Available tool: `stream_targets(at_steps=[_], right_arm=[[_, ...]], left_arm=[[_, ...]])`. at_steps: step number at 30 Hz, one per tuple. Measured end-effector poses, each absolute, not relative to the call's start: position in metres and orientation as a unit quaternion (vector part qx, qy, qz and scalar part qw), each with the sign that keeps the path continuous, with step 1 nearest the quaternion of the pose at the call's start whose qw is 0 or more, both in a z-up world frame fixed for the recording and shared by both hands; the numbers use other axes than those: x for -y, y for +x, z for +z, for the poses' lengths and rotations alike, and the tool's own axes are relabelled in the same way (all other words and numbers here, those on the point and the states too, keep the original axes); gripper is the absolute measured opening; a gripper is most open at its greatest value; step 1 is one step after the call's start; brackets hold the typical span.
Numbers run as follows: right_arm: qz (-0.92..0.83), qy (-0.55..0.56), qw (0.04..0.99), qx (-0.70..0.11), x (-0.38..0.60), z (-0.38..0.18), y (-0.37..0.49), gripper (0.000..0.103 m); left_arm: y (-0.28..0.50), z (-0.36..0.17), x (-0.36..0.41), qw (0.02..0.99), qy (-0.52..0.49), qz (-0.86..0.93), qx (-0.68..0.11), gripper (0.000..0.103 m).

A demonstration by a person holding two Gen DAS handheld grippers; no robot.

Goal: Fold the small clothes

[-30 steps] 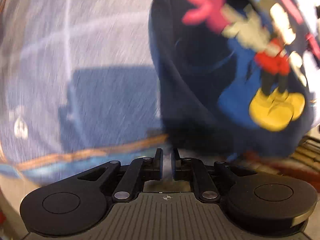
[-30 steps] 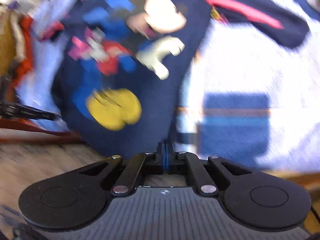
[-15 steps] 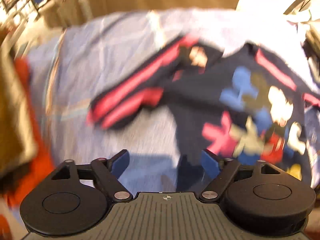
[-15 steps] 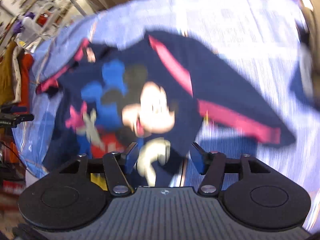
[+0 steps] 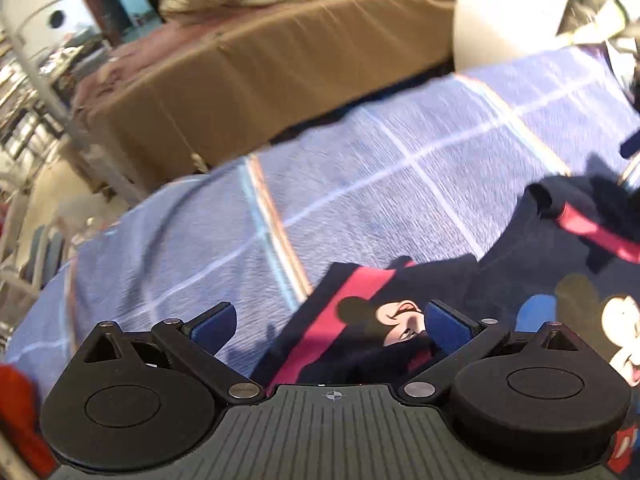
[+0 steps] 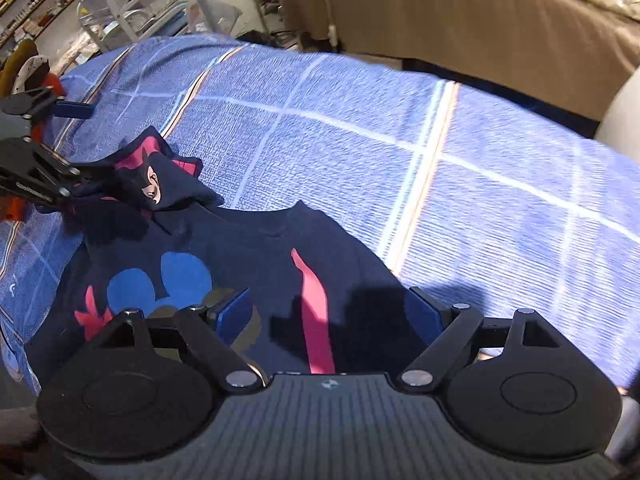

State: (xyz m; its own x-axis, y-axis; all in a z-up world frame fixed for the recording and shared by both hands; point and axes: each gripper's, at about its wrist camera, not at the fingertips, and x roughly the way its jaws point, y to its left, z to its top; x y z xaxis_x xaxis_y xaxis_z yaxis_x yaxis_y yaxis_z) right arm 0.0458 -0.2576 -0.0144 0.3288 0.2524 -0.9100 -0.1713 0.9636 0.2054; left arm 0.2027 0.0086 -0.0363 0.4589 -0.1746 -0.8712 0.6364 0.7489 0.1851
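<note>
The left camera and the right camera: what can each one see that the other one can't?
Only the left camera shows the big laughing mouse face on the shirt front. Only the right camera shows the blue mouse-ear shape and the white cart. Both show the navy shirt, the blue checked blanket, the brown bed and open tongs.

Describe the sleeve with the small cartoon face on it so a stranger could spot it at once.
Start at the blue checked blanket spread over the surface, then find the navy Mickey Mouse shirt lying on it. Its bunched sleeve sits at the shirt's far left corner. Unlike the flat right sleeve, which shows only a plain red stripe, it is crumpled and carries a small cartoon face.
</note>
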Motion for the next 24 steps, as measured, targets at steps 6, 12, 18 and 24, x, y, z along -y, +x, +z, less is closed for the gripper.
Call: stream_targets(at_steps=[6,12,18,24], right_arm=[[0.139,0.033,0.790,-0.596,0.248,-0.070,0.063,0.064],[0.154,0.060,0.810,-0.563,0.260,-0.063,0.046,0.005],[0.156,0.078,0.819,-0.546,0.275,-0.047,0.031,0.005],[0.147,0.070,0.827,-0.537,0.279,-0.049,0.026,0.064]], left_arm=[[0.206,-0.103,0.000,0.786,0.288,-0.241,-0.491,0.103],[0.223,-0.063,-0.046,0.817,0.191,-0.210,-0.502,0.052],[0.280,-0.043,-0.147,0.849,0.123,0.040,-0.513,0.071],[0.271,-0.033,-0.143,0.848,0.112,-0.028,-0.517,0.103]])
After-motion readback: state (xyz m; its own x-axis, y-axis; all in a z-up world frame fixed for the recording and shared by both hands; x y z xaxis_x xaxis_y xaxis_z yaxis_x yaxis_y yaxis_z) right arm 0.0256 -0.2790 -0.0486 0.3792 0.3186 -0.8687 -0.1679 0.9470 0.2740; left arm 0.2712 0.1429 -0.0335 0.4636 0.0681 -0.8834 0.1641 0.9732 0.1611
